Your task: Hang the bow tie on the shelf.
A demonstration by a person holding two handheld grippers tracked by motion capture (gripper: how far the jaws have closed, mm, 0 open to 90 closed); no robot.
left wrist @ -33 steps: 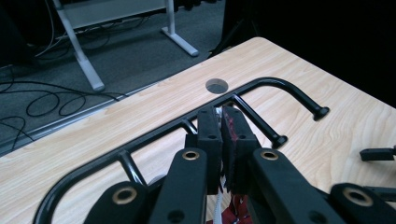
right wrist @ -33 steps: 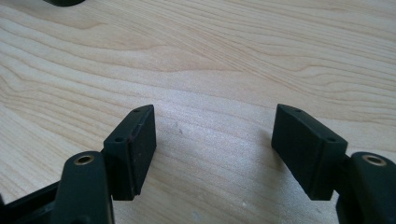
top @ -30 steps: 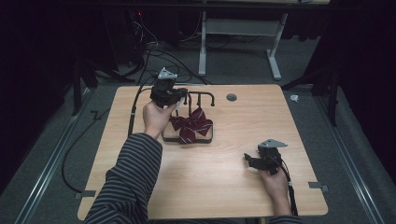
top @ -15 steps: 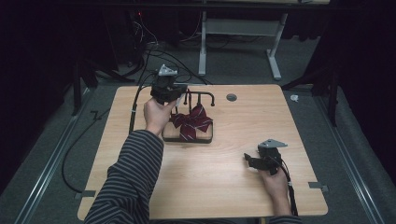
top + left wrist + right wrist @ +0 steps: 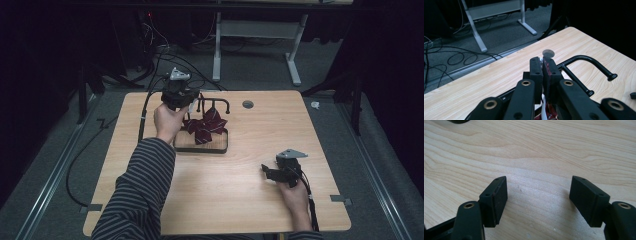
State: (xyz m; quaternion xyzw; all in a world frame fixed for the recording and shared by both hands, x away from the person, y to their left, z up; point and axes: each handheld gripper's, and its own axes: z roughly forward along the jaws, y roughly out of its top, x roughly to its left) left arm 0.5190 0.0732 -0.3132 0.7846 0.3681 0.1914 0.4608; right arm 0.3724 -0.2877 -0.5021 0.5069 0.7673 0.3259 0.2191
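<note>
A dark red striped cloth point(image 5: 206, 128) lies bunched on a wooden tray point(image 5: 200, 145) left of the table's middle. A black bent-rod rack point(image 5: 216, 103) rises from the tray's far side; its hooked rods point(image 5: 587, 59) curve right of my left jaws. My left gripper point(image 5: 192, 102) hovers above the tray's far left corner. Its jaws point(image 5: 542, 67) are pressed together on a strip of the red cloth point(image 5: 547, 108), which trails down beneath them. My right gripper point(image 5: 267, 172) rests low on the table at the near right, open point(image 5: 537, 200) over bare wood.
A round grey grommet point(image 5: 247, 104) sits in the tabletop just right of the rack, also ahead of the left jaws point(image 5: 548, 52). Cables point(image 5: 165, 60) and a white desk frame point(image 5: 255, 30) lie on the floor beyond the table's far edge.
My left gripper has drifted slightly toward the far edge and up, with the cloth's end still pinched. The right gripper has stayed put.
</note>
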